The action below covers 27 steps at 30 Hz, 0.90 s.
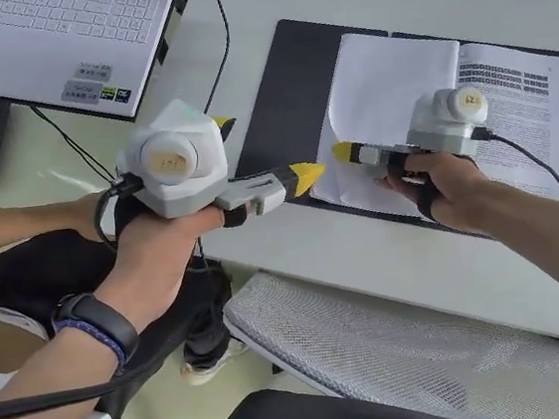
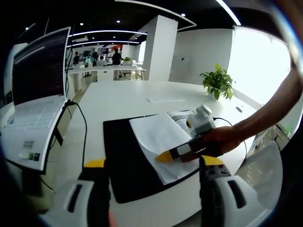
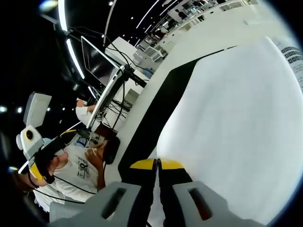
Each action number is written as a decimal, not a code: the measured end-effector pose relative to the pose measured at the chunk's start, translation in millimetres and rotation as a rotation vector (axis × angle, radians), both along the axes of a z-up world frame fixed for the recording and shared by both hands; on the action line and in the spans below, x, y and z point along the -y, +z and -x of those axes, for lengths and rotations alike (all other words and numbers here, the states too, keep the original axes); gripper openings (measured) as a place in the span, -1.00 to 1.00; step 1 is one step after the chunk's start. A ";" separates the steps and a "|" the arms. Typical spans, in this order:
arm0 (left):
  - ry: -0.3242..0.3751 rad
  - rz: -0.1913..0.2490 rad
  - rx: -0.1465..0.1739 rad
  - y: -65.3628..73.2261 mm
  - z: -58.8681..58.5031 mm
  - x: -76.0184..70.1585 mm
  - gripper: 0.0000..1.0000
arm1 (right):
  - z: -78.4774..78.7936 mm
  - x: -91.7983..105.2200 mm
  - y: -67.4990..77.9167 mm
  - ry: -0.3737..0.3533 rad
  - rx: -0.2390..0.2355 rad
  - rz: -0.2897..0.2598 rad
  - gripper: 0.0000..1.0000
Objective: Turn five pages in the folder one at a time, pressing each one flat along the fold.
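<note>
Folder (image 1: 278, 100) lies open on the white tabletop (image 1: 364, 251), black left cover bare. One page (image 1: 387, 88) is lifted and arched over toward that left side, its back blank white. A printed sheet (image 1: 538, 102) lies flat to the right of it.

Right gripper (image 1: 346, 152) is at the page's near-left edge. Its jaws are pressed together, yellow tips touching, and look clamped on the paper edge. In the right gripper view the page (image 3: 227, 109) spreads out ahead of the tips.

Left gripper (image 2: 153, 162) is held off the near edge of the tabletop, left of the folder, well apart from the page. Its jaws are spread wide with nothing in them, and it points right toward the page.

Key relation: the fold runs away from the person, as does the page's long axis, and sits right of the right jaws. The page probably has to go further left to lie on the black cover. The right gripper is the nearer one and the left is free for pressing along the fold. The turn looks about half done.

Laptop (image 1: 42, 44) sits at far left, clear of the work.
</note>
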<state>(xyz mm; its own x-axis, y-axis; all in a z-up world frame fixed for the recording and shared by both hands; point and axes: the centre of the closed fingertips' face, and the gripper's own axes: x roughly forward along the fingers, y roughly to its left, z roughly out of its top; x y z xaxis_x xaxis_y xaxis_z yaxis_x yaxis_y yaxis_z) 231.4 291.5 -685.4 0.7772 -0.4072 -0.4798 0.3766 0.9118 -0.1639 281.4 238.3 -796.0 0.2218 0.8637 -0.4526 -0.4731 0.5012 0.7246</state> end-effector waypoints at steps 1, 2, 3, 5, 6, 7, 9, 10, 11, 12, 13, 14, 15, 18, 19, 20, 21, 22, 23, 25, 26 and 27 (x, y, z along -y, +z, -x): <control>0.000 0.000 0.000 -0.2 0.2 0.4 0.52 | 1.0 -0.6 1.3 0.001 -0.002 -0.003 -0.95; -0.001 0.000 -0.001 -0.2 0.1 0.8 0.52 | 3.0 -1.5 3.9 0.003 -0.002 -0.003 -0.93; -0.005 0.002 0.000 0.4 -0.3 2.3 0.52 | 4.9 -2.6 6.2 0.006 0.000 -0.004 -0.91; -0.009 -0.002 0.001 -0.3 -2.2 4.1 0.52 | 3.2 -3.6 6.1 0.006 -0.003 -0.009 -0.85; -0.010 -0.004 0.000 -0.8 -3.0 4.7 0.52 | 3.5 -4.2 7.5 0.006 -0.002 -0.014 -0.81; -0.012 -0.003 0.002 -1.4 -5.4 5.4 0.51 | 3.7 -4.8 8.2 0.011 -0.002 -0.017 -0.78; -0.018 -0.003 0.006 0.0 -8.0 9.1 0.49 | 1.6 -4.9 7.9 0.016 -0.001 -0.023 -0.72; -0.022 -0.006 0.005 0.2 -8.9 10.6 0.49 | 1.3 -4.2 9.4 0.019 0.005 -0.026 -0.71; -0.028 -0.004 0.007 0.5 -10.2 12.9 0.48 | 0.7 -3.0 9.9 0.020 0.009 -0.026 -0.70; -0.029 -0.005 0.007 0.3 -11.2 13.9 0.48 | -0.2 -1.7 10.7 0.018 0.010 -0.028 -0.69; -0.036 -0.007 0.006 -1.3 -13.5 14.9 0.48 | -0.8 -0.3 12.8 0.015 0.012 -0.035 -0.67; -0.040 -0.008 0.007 -1.5 -14.4 16.2 0.47 | -1.0 1.2 17.1 0.015 0.016 -0.048 -0.65; -0.044 -0.008 0.007 -2.3 -16.8 17.1 0.46 | -1.6 3.0 19.5 0.015 0.021 -0.050 -0.62; -0.054 -0.004 0.013 -1.4 -20.4 23.4 0.39 | -6.0 11.6 30.3 0.010 0.050 -0.069 -0.62; -0.058 -0.006 0.013 -2.2 -22.2 26.6 0.38 | -7.5 14.4 32.6 0.007 0.057 -0.070 -0.63; -0.062 -0.007 0.011 -2.7 -23.1 28.8 0.37 | -9.4 17.5 34.7 0.001 0.064 -0.069 -0.63; -0.070 -0.005 0.012 -3.6 -24.7 33.4 0.34 | -11.7 22.1 39.4 -0.004 0.076 -0.077 -0.64; -0.075 -0.008 0.011 -4.7 -25.7 35.4 0.31 | -13.5 25.3 42.5 -0.008 0.086 -0.080 -0.66; -0.081 -0.010 0.011 -6.1 -27.1 37.9 0.28 | -15.3 29.0 45.4 -0.012 0.097 -0.080 -0.67; -0.095 -0.008 0.012 -9.5 -30.5 44.0 0.20 | -19.6 38.3 51.6 -0.026 0.116 -0.080 -0.71; -0.105 -0.010 0.009 -12.8 -32.4 47.6 0.16 | -22.1 43.9 55.2 -0.034 0.123 -0.086 -0.73; -0.111 -0.015 0.008 -15.5 -33.7 49.8 0.12 | -23.8 47.9 57.1 -0.040 0.129 -0.085 -0.74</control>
